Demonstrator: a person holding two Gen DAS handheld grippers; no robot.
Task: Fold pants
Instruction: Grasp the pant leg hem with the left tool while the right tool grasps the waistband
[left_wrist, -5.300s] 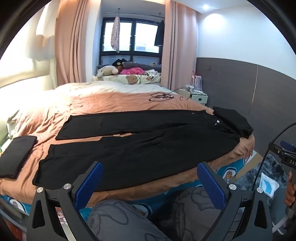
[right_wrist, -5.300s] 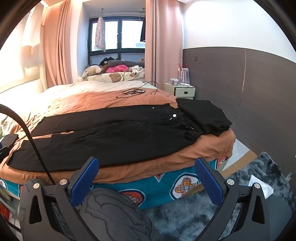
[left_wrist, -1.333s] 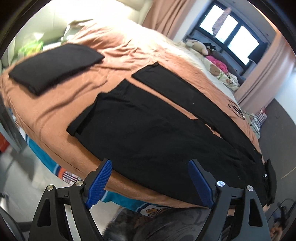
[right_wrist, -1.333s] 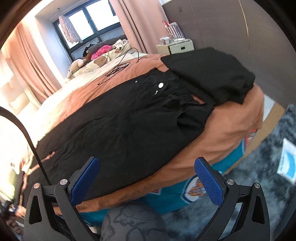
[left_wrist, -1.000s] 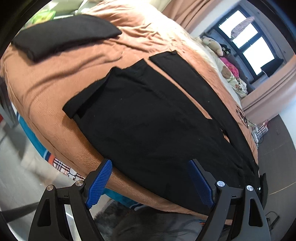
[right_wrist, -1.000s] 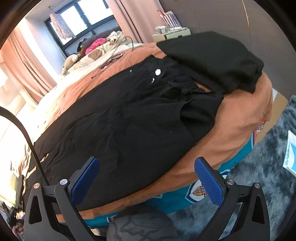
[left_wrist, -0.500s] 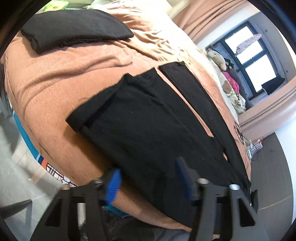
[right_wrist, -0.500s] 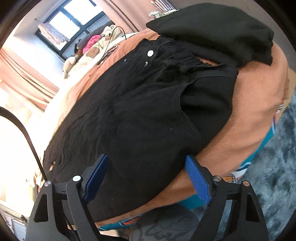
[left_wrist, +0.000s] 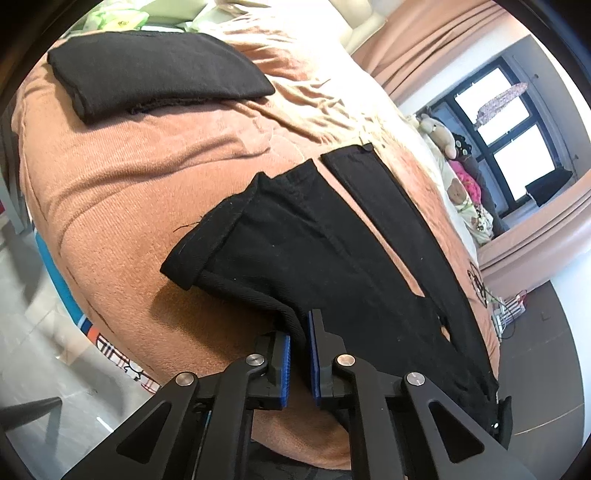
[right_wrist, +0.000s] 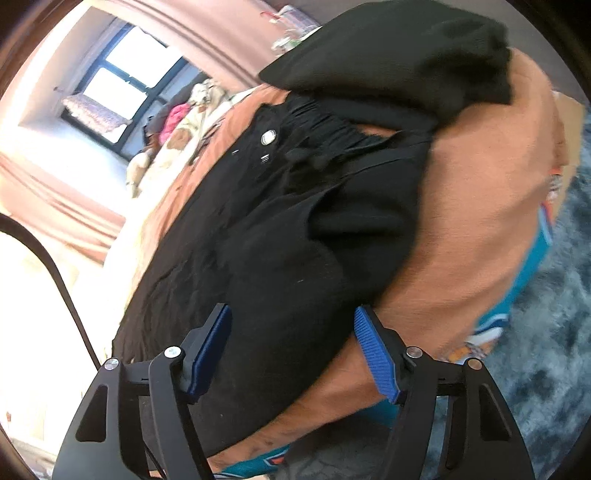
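pants (left_wrist: 303, 240): matt black woven cloth | blanket (left_wrist: 122, 184): ribbed plush, orange-brown | rug (right_wrist: 546, 332): shaggy

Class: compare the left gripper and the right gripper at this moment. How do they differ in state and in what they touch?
The left gripper has just closed, pinching the near edge of the pants; the right gripper stands open, its jaws closing in. The left is by the cuff end, the right near the waist end. Both have blue pads and work the same pants.

Home bedroom: bed (left_wrist: 122, 192), curtains (left_wrist: 436, 48).
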